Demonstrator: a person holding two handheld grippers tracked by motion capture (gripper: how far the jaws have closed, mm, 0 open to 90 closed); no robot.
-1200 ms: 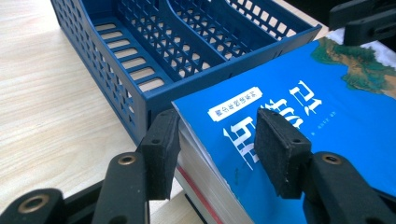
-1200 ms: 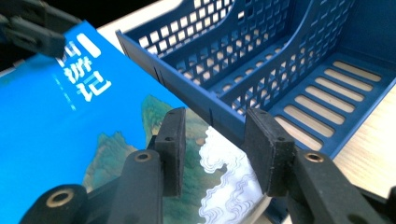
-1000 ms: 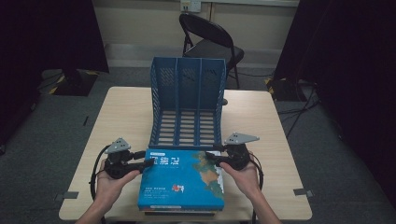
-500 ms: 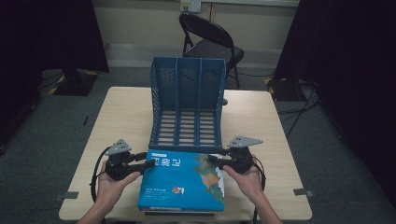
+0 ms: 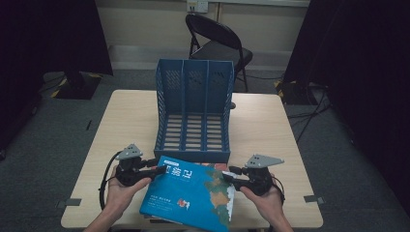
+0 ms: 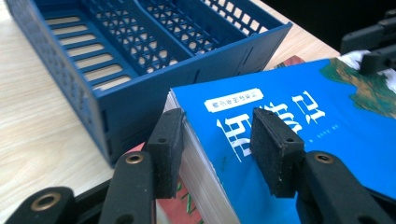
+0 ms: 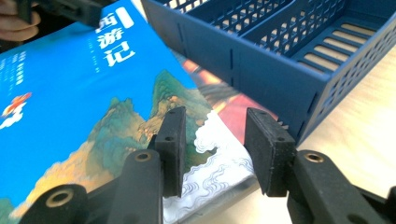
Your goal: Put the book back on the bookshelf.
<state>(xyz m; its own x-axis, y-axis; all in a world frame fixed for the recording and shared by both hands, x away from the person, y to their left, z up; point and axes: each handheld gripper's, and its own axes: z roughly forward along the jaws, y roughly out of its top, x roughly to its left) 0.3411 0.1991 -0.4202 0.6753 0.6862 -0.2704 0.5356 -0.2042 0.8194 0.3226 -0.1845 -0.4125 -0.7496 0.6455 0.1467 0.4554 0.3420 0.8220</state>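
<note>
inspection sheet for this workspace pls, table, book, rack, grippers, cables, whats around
surface: pale wooden table, bare toward its far corners
job's things: blue book at the near edge, turned askew, lying on a red book; blue file rack with three slots just behind it
clutter: nothing seen
grippers: left gripper jaws astride the blue book's corner, right gripper jaws astride its opposite edge; both have just been closing, pads not clearly pressing yet
cables: black cable loops from the left gripper; more on the floor at right
surroundings: folding chair behind the table, dark curtains, grey carpet
</note>
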